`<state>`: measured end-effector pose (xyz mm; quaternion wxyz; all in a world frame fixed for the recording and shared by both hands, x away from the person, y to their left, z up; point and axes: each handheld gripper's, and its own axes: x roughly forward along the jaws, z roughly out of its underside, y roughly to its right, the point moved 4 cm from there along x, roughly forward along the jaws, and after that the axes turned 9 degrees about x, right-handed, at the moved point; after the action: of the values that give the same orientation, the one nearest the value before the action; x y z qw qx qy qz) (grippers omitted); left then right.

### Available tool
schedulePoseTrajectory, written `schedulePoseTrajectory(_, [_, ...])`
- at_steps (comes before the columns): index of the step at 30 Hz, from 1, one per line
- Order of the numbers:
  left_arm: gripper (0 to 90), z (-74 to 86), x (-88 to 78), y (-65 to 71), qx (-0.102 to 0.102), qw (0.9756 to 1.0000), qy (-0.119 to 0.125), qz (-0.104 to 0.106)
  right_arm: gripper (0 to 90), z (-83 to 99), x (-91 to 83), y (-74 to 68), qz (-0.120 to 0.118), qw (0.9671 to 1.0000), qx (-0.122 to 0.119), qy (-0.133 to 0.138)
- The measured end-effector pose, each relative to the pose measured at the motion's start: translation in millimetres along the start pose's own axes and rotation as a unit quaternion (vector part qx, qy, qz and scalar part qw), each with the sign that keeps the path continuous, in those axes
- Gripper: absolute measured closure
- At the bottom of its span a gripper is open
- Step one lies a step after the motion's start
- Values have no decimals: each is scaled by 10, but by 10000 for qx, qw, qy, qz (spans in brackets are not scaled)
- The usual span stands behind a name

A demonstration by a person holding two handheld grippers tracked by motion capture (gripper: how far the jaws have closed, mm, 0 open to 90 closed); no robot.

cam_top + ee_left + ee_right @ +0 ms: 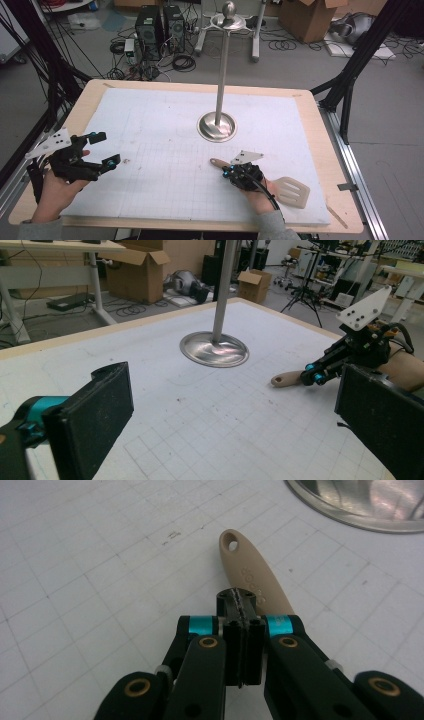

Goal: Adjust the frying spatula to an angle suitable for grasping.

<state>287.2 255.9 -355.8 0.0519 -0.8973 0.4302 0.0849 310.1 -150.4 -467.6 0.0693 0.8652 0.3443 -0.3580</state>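
- Spatula (280, 186): beige, slotted blade, lies flat on the white gridded mat (165, 130) at its near right part; handle end (with a hanging hole) points toward the stand's base, blade toward the table's near right corner.
- Spatula handle, seen in the right gripper view (252, 575): runs out from under the jaw tips, hole at the far end, faint embossed lettering too small to read.
- Right gripper (231, 172): jaws closed flat together, pads meeting (no gap between them in its own view (242, 597)); tips sit over the handle's middle, and whether they pinch any of it I cannot tell. Grey three-cornered plate on top; the person's right hand (260, 192) holds it above the spatula's neck.
- Left gripper (104, 149): jaws wide apart, nothing between them, held above the mat's near left part, well apart from the spatula. Its own view (235, 415) shows both black pads with bare mat between.
- Left hand (52, 192): grips that tool at the table's near left edge.
- Metal stand (218, 90): upright pole on a round dish-shaped base, ball at the top, just beyond the spatula's handle end.
- Table (85, 100): pale wooden rim around the mat.
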Motion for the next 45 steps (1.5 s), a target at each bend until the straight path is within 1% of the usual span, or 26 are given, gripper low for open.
schedulePoseTrajectory(4, [27, 14, -25, -8, -25, 10000, 3, -40, 900, 2, 74, -10, 74, 9999, -51, -141])
schedulePoseTrajectory(6, [27, 23, -44, -13, -33, 10000, -8, -55, 900, -11, 84, -4, 69, 9999, -66, -109])
schedulePoseTrajectory(7, [27, 27, -52, -14, -44, 10000, -4, -73, 900, -13, 89, -4, 103, 9999, -67, -113])
schedulePoseTrajectory(8, [26, 31, -62, -16, -38, 10000, -14, -75, 900, -20, 99, 4, 105, 9999, -106, -83])
schedulePoseTrajectory(13, [26, 42, -99, -10, -54, 9999, -14, -122, 900, -41, 124, 23, 125, 9999, -71, -67])
schedulePoseTrajectory(16, [26, 46, -126, -11, -58, 9999, -11, -159, 900, -53, 141, 35, 156, 9998, -116, -41])
schedulePoseTrajectory(22, [26, 54, -161, -13, -65, 9998, -11, -207, 900, -75, 166, 63, 213, 9997, -98, 27])
schedulePoseTrajectory(32, [26, 64, -216, -8, -78, 9996, -13, -262, 900, -135, 222, 131, 374, 9992, 29, 107])
schedulePoseTrajectory(41, [27, 76, -299, -6, -82, 9993, -7, -357, 900, -172, 242, 207, 503, 9984, 232, 146])
schedulePoseTrajectory(45, [27, 81, -329, -6, -89, 9992, -6, -388, 900, -178, 246, 238, 540, 9980, 258, 181])
